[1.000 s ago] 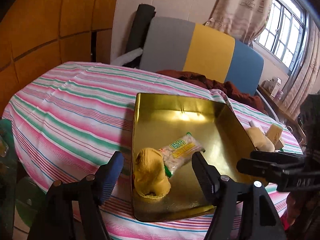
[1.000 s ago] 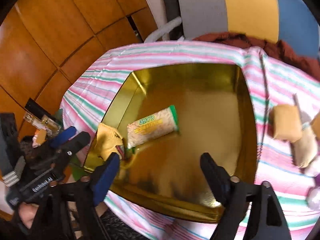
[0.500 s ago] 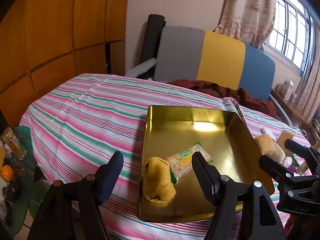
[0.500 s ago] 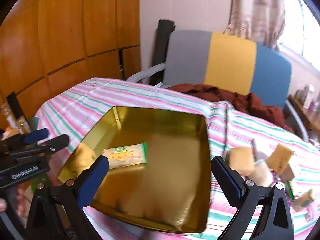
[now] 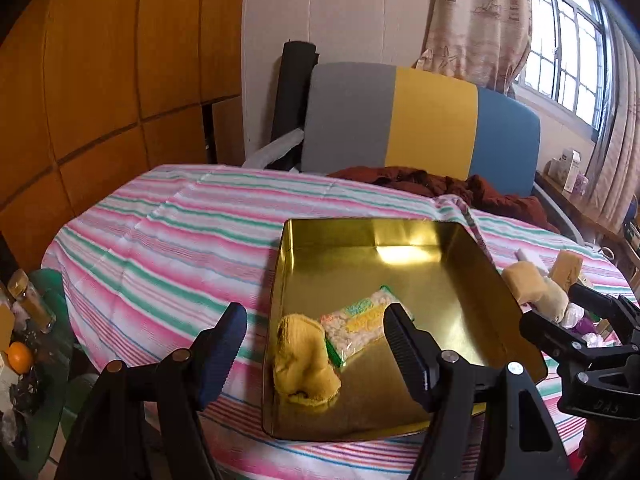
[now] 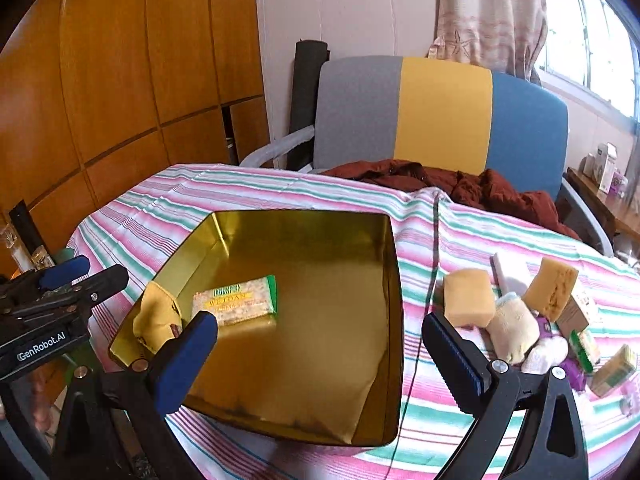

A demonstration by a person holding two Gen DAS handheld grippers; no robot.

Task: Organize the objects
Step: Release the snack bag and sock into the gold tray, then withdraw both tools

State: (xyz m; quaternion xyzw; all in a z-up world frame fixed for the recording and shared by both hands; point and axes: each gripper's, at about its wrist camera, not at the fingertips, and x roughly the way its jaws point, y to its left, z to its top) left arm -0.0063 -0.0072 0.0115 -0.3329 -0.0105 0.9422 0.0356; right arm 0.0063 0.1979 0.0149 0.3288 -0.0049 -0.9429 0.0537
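A gold tray (image 6: pixel 394 280) on a striped tablecloth (image 5: pixel 172 232) holds 2 items, a yellow cloth (image 5: pixel 304 360) and a snack packet (image 6: pixel 236 300), at its near-left corner. The left gripper (image 5: pixel 314 344) and right gripper (image 6: pixel 320 344) hover above it, fingers spread and empty. More sponges (image 6: pixel 468 300) and packets lie just right of the tray.
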